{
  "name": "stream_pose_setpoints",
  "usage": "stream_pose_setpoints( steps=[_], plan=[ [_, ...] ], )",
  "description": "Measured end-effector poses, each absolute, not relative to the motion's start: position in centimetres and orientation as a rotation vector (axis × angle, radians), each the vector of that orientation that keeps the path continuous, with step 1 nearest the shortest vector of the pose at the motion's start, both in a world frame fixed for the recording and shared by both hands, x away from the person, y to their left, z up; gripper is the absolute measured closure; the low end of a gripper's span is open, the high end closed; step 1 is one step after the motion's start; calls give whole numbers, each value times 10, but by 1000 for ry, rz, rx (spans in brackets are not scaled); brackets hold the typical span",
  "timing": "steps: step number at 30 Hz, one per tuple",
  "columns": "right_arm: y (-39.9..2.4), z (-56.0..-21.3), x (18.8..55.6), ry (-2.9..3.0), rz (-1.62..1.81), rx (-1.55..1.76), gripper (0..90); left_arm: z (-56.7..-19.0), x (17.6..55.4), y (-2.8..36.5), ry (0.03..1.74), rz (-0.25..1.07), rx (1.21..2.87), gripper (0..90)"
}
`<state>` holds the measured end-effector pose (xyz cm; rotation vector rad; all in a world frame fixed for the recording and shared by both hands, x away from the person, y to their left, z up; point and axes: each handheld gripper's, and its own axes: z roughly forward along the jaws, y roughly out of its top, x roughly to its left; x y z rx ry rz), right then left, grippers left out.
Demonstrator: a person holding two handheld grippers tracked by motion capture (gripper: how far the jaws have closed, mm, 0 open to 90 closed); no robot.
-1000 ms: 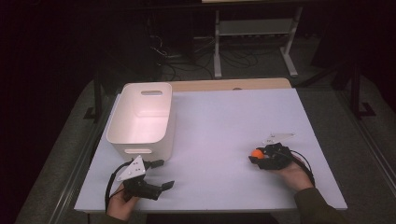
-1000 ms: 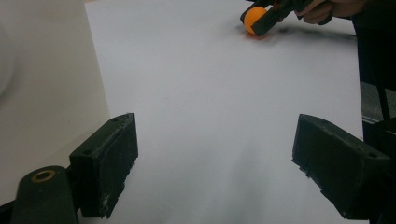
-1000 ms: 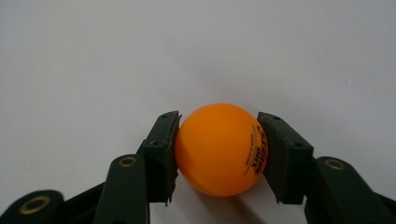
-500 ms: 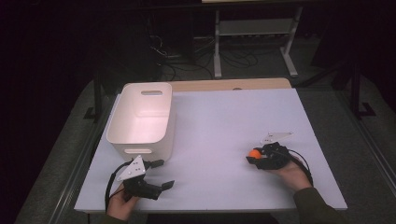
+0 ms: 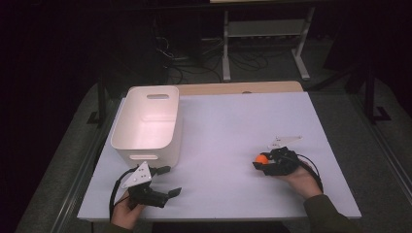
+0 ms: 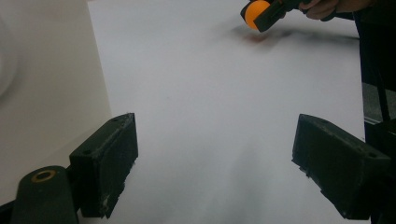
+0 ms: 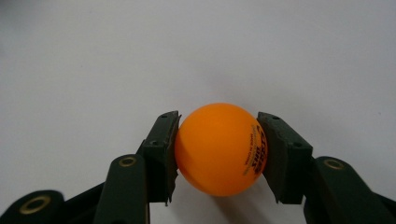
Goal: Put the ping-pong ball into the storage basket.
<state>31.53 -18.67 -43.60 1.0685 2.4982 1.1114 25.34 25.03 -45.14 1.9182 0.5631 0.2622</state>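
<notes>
An orange ping-pong ball (image 7: 219,148) with dark print sits clamped between the two black jaws of my right gripper (image 7: 218,154), just above the white table. In the high view the ball (image 5: 262,158) is at the tip of the right gripper (image 5: 261,162), right of the table's middle near the front. The left gripper view shows that ball (image 6: 256,12) far off at the top. My left gripper (image 5: 171,180) rests near the front left corner, its jaws wide apart with nothing between them; the left gripper (image 6: 215,163) faces bare table.
A white plastic bin (image 5: 148,124) with handle slots stands at the left side of the white table (image 5: 233,116), just behind the left gripper. Its wall (image 6: 42,88) is close on the left in the left gripper view. Dark floor, cables and a metal stand lie beyond the table.
The right gripper with the ball has shifted slightly to the left. The left gripper has not moved.
</notes>
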Motion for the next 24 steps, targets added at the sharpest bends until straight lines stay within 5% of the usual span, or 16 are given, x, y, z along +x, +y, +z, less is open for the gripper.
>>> stream_pose_setpoints(
  steps=[24],
  plan=[
    [-171, -423, 321, 2526, 1140, 1025, 494, -451, 253, 251, 566, 265, 1912, 142]
  ],
)
